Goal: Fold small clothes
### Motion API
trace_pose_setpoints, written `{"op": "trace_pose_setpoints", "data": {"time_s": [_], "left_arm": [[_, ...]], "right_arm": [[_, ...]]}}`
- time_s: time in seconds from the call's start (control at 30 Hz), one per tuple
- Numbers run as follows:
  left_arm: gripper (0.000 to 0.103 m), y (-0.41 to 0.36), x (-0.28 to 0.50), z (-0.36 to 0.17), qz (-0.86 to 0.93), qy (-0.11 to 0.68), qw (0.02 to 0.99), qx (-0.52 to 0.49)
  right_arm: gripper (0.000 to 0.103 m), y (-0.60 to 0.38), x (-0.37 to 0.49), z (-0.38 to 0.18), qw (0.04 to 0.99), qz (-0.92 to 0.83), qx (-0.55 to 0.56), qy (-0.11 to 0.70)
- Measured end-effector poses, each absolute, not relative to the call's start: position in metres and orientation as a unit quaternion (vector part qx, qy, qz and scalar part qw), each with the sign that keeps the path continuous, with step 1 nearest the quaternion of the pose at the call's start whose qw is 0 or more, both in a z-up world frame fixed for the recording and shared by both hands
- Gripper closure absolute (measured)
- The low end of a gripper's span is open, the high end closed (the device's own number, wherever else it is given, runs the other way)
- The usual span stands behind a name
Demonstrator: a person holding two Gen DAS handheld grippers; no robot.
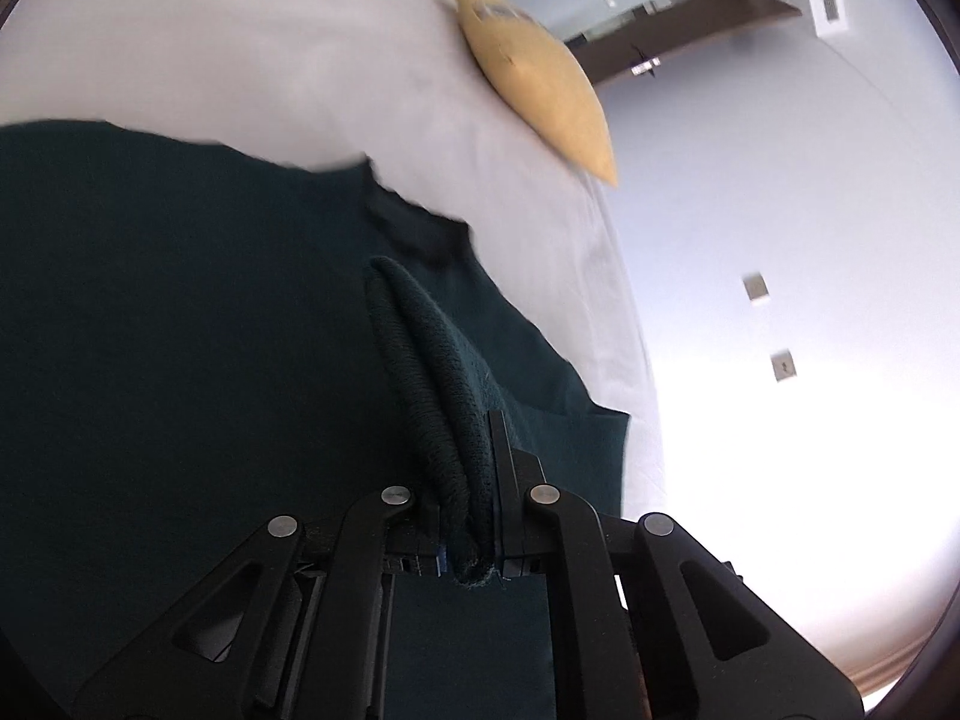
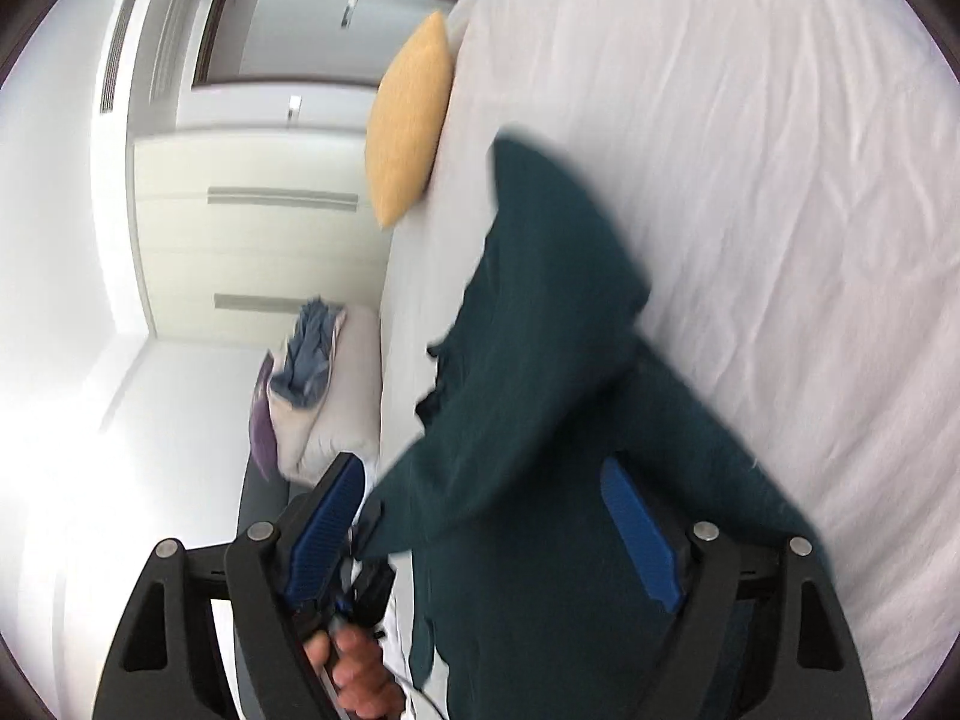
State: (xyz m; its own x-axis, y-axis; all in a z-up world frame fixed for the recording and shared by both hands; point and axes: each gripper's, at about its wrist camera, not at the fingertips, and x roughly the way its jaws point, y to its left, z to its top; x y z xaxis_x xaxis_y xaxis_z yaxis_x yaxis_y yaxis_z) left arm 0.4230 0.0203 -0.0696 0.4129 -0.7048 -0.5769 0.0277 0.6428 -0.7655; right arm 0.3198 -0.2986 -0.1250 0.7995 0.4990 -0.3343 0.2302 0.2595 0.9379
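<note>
Surface is a bed (image 2: 780,192) with a plain white sheet, lightly creased, nothing printed on it. Dark teal garment (image 1: 180,330) lies spread over the near part of the bed in the left wrist view, its ragged far edge ending on bare sheet. Left claw (image 1: 474,480) is pressed together on a thick ribbed hem fold of that garment (the fold bulges up between the fingers and hides the left pad). Right claw (image 2: 486,528) is spread wide, blue ribbed pads (image 2: 639,534) well apart; garment cloth sits in front of and between them, blurred, and neither pad is seen pressing on it. In the right wrist view, below the left pad, a hand (image 2: 354,678) grips a black handle; cannot tell more about it. Yellow cushion (image 2: 411,120) sits at the bed's far edge, touching the sheet. Beyond the bed: pale walls, a dark-framed doorway (image 1: 660,6), white cabinet fronts with recessed handles (image 2: 282,198), a slatted vent (image 2: 120,54). Low seat beside the bed carries a pale pillow (image 2: 336,408) with crumpled blue cloth (image 2: 306,354) on top and something purple just beside it. Two small wall plates (image 1: 768,324) on the wall right of the bed.
</note>
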Motion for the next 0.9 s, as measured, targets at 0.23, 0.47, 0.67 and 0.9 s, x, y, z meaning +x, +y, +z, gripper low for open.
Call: {"op": "trace_pose_setpoints", "data": {"time_s": [0.23, 0.47, 0.67, 0.9], "left_arm": [[0.096, 0.072, 0.43, -0.086, -0.2, 0.489, 0.768, -0.363], [0.096, 0.081, 0.432, -0.099, -0.186, 0.487, 0.778, -0.35], [0.095, 0.09, 0.436, -0.114, -0.17, 0.487, 0.785, -0.343], [0.095, 0.106, 0.433, -0.137, -0.152, 0.49, 0.784, -0.35]], "right_arm": [[0.011, -0.286, 0.339, -0.128, 0.7, 0.104, 0.647, 0.285], [0.012, -0.277, 0.374, -0.13, 0.7, 0.105, 0.638, 0.303], [0.013, -0.3, 0.383, -0.132, 0.708, 0.078, 0.642, 0.284], [0.015, -0.288, 0.379, -0.134, 0.728, 0.086, 0.62, 0.279]]}}
